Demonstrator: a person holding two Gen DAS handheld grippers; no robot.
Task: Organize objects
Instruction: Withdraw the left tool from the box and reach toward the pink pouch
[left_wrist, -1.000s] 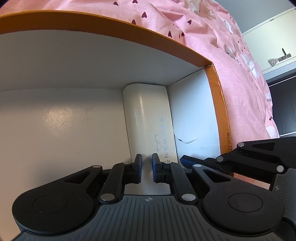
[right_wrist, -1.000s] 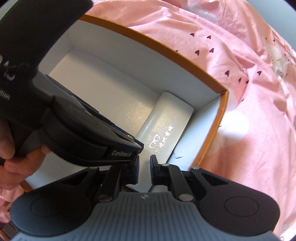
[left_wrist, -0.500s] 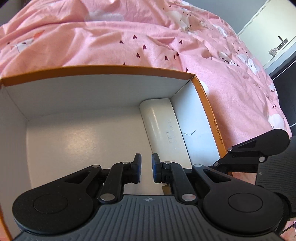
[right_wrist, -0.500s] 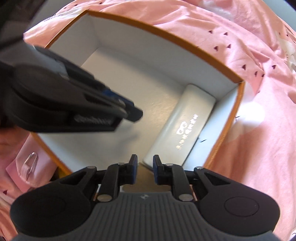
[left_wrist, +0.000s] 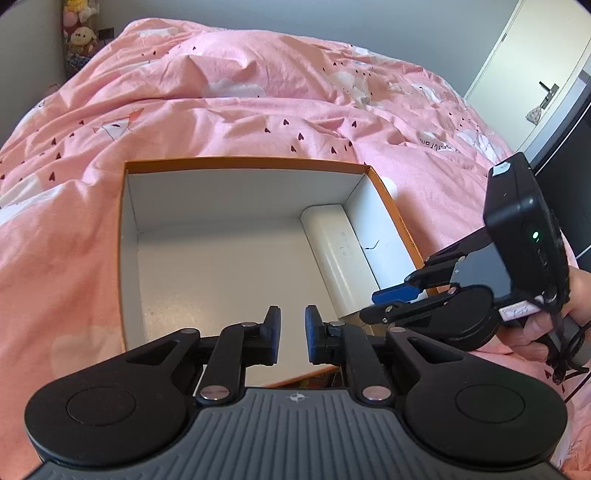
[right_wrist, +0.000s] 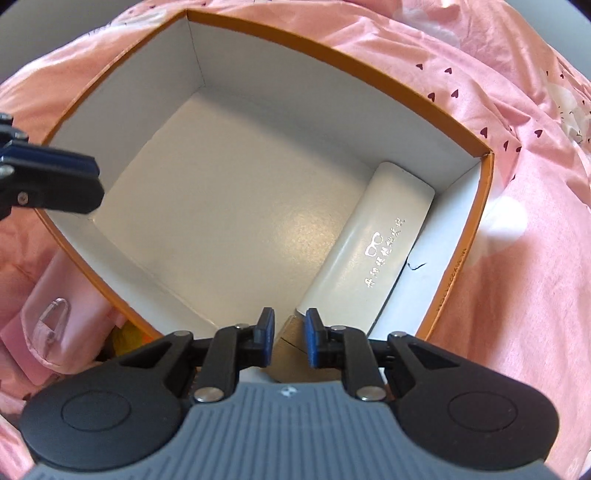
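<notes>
At lower right of the orange-rimmed box (right_wrist: 369, 79), the white glasses case (right_wrist: 384, 243) lies along the wall. Left gripper (left_wrist: 291, 334) and right gripper (right_wrist: 289, 338), jaws released and empty, hover above; we fetch the next object, clearing the rim.

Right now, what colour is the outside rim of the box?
Orange; the box is white inside. It shows best in the right wrist view.

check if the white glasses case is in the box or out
In. The white glasses case lies flat on the floor of the orange box, along its right wall, lid shut.
</notes>
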